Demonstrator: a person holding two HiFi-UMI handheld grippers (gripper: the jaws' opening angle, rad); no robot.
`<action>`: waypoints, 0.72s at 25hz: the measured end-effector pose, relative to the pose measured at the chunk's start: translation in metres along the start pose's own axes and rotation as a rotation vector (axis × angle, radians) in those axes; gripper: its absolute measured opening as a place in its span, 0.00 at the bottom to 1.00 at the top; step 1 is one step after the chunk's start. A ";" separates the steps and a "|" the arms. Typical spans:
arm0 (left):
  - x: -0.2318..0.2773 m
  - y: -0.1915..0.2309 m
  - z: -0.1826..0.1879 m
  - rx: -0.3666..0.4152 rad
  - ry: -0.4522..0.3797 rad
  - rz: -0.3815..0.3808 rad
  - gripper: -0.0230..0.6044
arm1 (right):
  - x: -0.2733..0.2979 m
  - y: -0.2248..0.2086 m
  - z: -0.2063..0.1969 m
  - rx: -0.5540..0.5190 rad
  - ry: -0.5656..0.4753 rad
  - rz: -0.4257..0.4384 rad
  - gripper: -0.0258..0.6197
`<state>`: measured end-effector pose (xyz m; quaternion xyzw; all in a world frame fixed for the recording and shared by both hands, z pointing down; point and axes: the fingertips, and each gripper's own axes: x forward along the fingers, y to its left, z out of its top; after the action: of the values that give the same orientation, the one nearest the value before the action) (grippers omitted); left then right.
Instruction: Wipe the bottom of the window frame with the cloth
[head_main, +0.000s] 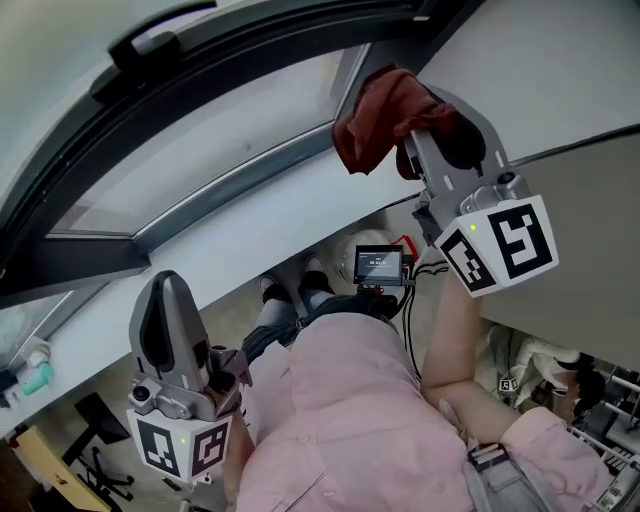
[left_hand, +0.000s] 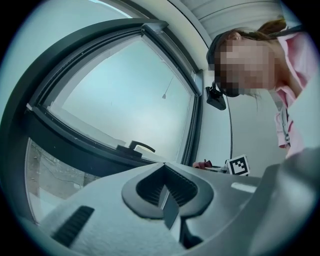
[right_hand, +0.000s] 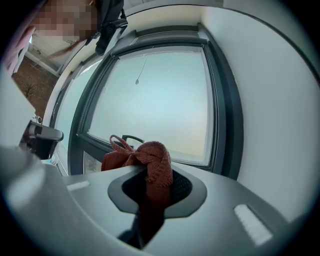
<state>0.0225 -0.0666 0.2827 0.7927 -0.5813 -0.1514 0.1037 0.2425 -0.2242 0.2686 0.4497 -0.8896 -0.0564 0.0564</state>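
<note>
Rust-red cloth (head_main: 378, 118) bunches in the tightly closed jaws of the right gripper (head_main: 422, 140), raised at the far right before the dark window frame (head_main: 250, 45) and just above the white sill (head_main: 255, 232); whether it touches the frame cannot be told. At near left, the left gripper (head_main: 167, 300) hangs below the sill, jaws pressed together on nothing.

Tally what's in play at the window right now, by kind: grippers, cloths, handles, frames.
Grippers: 2, the left gripper shut and empty, the right gripper shut on the cloth
Cloths: 1, red-brown
Handles: 1, the window handle
Frames: 1, the window frame
Total: 5
</note>
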 end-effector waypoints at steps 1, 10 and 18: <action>-0.004 0.004 0.004 0.004 0.005 -0.008 0.04 | -0.002 0.005 0.003 -0.002 0.002 -0.012 0.14; -0.032 0.056 0.025 0.019 0.001 -0.027 0.04 | -0.009 0.058 -0.001 -0.004 0.038 -0.050 0.14; -0.032 0.074 0.035 0.020 -0.033 -0.019 0.04 | 0.004 0.071 0.006 -0.034 0.032 -0.041 0.14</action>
<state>-0.0649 -0.0578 0.2790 0.7967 -0.5768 -0.1594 0.0848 0.1830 -0.1859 0.2737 0.4679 -0.8780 -0.0652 0.0770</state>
